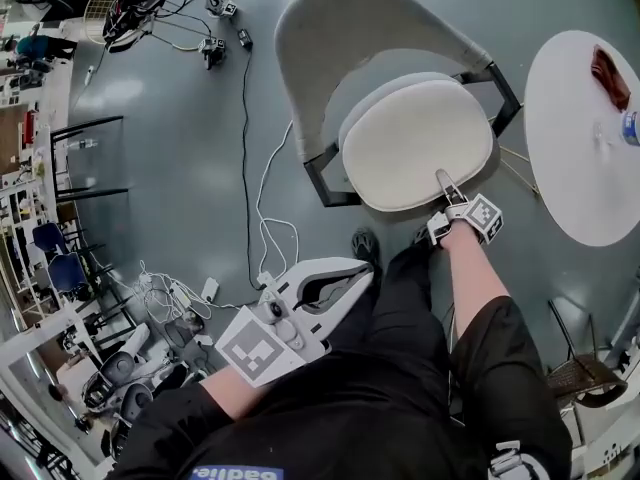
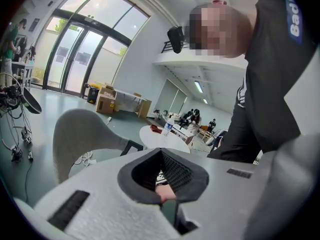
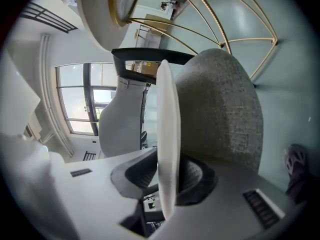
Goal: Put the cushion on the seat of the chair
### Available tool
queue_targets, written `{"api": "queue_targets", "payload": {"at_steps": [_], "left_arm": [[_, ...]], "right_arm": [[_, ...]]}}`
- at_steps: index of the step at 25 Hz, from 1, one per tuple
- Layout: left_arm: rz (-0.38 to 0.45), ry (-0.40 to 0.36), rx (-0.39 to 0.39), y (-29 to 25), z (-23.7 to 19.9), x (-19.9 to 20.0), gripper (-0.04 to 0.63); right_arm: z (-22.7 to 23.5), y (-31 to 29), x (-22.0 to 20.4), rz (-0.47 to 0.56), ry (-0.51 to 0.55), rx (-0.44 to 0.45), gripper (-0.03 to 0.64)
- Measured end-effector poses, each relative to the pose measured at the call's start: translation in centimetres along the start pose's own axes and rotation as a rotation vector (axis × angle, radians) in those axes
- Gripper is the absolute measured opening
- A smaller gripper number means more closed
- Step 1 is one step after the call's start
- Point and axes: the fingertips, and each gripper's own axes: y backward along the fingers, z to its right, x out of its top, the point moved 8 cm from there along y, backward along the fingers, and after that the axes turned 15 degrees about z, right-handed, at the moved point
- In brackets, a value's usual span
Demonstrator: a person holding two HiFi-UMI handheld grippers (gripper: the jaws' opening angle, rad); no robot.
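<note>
Edgewise, cushion (image 3: 166, 109) between jaws, right gripper (image 3: 167, 176) — over chair seat (image 1: 372, 96).

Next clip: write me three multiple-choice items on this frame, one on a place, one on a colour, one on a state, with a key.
1. Where is the cushion? A on the floor; B over the chair seat; C on the round table.
2. Cushion's colour? A white; B red; C black.
3. The right gripper is: A open and empty; B shut on the cushion's edge; C out of view.
Key: B, the head view shows it over the seat; A, it looks white in both views; B, its jaws pinch the rim in its own view.
</note>
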Motion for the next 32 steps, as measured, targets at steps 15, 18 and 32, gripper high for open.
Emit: {"api": "queue_targets", "payload": {"at_steps": [15,18,32], "left_arm": [[-0.027,0.015,-0.024,-0.1,0.2,-1.8,0.002],[-0.015,0.015,-0.036,0.1,0.8,-1.2,0.002],[0.150,-0.031,-0.130,3.0,3.9,4.4,0.002]], "right_arm": [[4.0,2.4,0.5,-0.031,-0.004,-0.041,0.233],[3.6,4.5,0.6,-0.027,-0.002,-0.047,0.233],[-10.0,11.9,1.0,-0.048,0.080,0.093,0.232]]}}
